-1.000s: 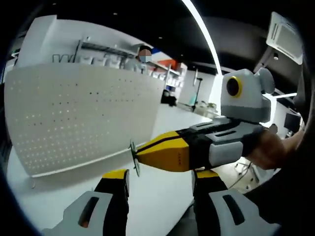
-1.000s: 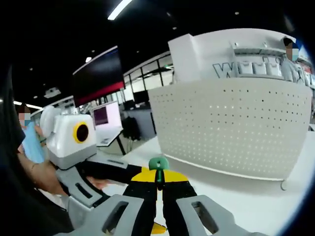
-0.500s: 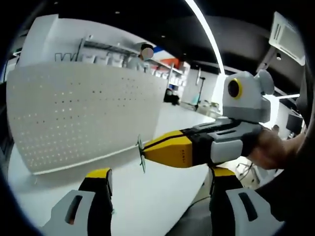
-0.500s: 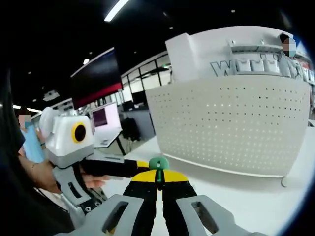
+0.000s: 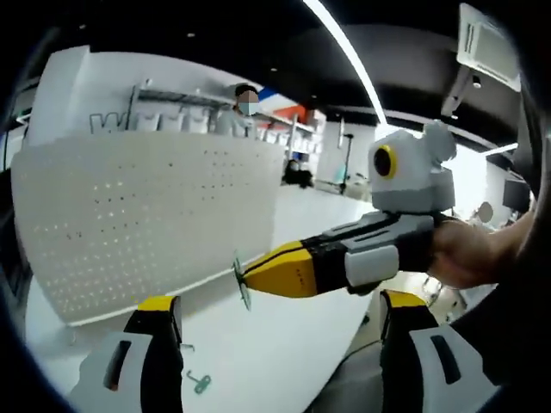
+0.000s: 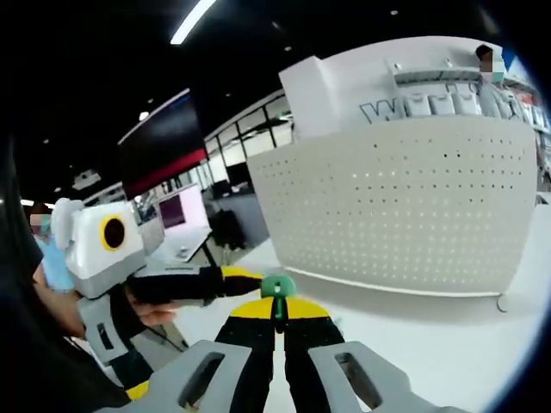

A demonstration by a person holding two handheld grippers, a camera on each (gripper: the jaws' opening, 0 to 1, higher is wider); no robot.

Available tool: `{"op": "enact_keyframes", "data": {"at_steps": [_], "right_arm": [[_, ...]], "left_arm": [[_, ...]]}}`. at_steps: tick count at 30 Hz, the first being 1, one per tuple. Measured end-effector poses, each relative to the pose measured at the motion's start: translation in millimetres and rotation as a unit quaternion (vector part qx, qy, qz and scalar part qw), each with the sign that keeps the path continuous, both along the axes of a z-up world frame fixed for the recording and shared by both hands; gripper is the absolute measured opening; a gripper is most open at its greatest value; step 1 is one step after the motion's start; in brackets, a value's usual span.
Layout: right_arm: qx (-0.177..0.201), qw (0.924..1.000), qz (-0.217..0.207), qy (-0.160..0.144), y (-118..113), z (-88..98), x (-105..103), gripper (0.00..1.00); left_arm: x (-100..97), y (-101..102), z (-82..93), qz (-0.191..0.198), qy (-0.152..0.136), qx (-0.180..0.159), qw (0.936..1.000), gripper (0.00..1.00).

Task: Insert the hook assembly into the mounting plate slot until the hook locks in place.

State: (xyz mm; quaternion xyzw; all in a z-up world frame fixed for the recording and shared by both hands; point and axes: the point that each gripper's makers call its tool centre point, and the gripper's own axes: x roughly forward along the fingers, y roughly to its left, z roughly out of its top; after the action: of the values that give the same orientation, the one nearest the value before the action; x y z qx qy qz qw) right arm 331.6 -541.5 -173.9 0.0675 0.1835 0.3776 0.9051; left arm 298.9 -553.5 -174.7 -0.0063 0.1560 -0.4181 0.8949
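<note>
Between the right tongs point(image 6: 277, 320), pinched shut at 6 o'clock of the right gripper view, sits the green hook assembly point(image 6: 277, 288). White perforated mounting plate point(image 6: 405, 215) stands at 2 o'clock on the bench point(image 6: 430, 344). Left tongs point(image 5: 275, 323) gape wide, holding nothing.

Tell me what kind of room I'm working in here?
Probably an open office or showroom: a white perforated panel stands on a white table, with ceiling strip lights and desks with monitors behind.
</note>
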Motion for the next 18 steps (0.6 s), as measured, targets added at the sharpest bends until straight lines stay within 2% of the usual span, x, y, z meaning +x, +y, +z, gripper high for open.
{"op": "enact_keyframes", "data": {"at_steps": [1, 2, 4, 11, 12, 15, 16, 18], "right_arm": [[0.001, 1.0000, -0.001, 0.002, 0, -1.0, 0, 0.00], [0.003, 1.0000, 0.000, 0.004, 1, -2.0, 0, 0.00], [0.005, 1.0000, -0.001, 0.006, 1, -3.0, 0, 0.00], [-0.009, 1.0000, -0.002, -0.001, 2, -8.1, 4, 0.00], [-0.029, 0.9988, -0.020, -0.035, -4, -4.5, 12, 0.00], [-0.042, 0.9950, -0.046, -0.078, -13, 7.7, 27, 0.00], [-0.044, 0.9925, -0.058, -0.098, -18, 16.0, 36, 0.00], [-0.050, 0.9878, -0.086, -0.119, -28, 27.1, 55, 0.00]], "left_arm": [[0.0, 1, 2.2, 0.004, -0.006, -0.001, 1.0000, 1.00], [2.7, 5, 7.0, 0.015, -0.030, 0.006, 0.9994, 1.00], [2.2, 8, 10.1, 0.020, -0.051, 0.020, 0.9983, 1.00], [0.8, 12, 12.7, 0.025, -0.055, 0.022, 0.9979, 1.00], [0.9, 14, 12.7, 0.028, -0.055, 0.022, 0.9978, 1.00], [2.9, 21, 11.2, 0.041, -0.054, 0.024, 0.9974, 1.00], [3.5, 23, 10.6, 0.044, -0.054, 0.025, 0.9973, 1.00], [5.3, 28, 9.6, 0.052, -0.054, 0.029, 0.9967, 1.00]]}}
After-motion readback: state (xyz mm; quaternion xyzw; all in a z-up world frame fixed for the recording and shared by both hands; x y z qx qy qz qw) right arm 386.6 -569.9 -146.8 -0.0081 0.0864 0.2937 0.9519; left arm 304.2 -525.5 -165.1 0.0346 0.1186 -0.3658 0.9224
